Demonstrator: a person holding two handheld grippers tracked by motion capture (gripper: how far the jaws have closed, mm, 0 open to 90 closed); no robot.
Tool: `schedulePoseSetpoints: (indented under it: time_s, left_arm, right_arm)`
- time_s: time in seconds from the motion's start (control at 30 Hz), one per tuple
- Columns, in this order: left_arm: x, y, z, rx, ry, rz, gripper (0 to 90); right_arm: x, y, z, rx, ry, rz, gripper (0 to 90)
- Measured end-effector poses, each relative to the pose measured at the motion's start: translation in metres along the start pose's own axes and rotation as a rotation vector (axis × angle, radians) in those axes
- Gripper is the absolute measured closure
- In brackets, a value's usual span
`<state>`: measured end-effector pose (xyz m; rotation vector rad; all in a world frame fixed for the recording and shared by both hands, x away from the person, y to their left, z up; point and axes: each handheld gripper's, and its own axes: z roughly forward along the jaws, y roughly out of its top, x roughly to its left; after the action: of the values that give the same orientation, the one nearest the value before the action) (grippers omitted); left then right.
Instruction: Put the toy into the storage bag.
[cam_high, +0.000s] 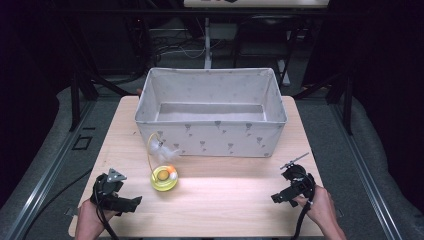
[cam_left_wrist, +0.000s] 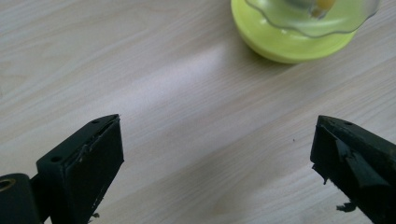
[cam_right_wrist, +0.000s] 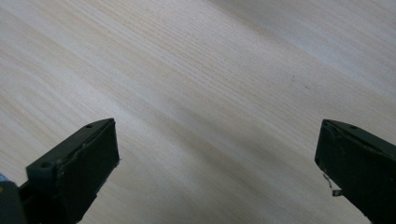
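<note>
A yellow-green cat toy (cam_high: 164, 178) with a feather wand sits on the wooden counter (cam_high: 225, 200), near a fabric bin (cam_high: 210, 140). The left gripper (cam_high: 131, 202) and right gripper (cam_high: 278, 197) both gape empty. Judged step: approach; next, the left gripper reaches the toy.

A large grey fabric box with a heart print (cam_high: 212, 112) is taking up the upper middle of the high view, blocking the far half of the pale wooden table (cam_high: 225, 200). Below it, a small round yellow-green toy with a wire and white feather (cam_high: 164, 177) is standing left of centre, just up and right of the left gripper (cam_high: 131, 202). Bare wood is lying between this toy and the right gripper (cam_high: 278, 197), and between both grippers' wide-apart jaws.
</note>
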<state>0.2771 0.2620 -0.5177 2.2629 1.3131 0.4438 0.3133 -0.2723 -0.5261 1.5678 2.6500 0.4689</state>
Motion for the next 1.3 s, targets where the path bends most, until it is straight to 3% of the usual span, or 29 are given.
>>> schedulePoseSetpoints:
  time_s: [0.73,0.9,1.3]
  left_arm:
    - [-0.007,0.052,-0.019,0.009,-0.047,0.052,0.0]
    - [-0.009,0.062,-0.025,-0.001,-0.055,0.074,0.0]
    - [-0.015,0.089,-0.032,0.029,-0.078,0.104,0.1]
  right_arm:
    - [-0.001,-0.001,0.005,0.017,0.021,-0.021,0.0]
    - [-0.001,-0.002,0.007,0.008,0.036,0.0,0.0]
    - [-0.002,-0.002,0.006,0.023,0.051,-0.007,0.0]
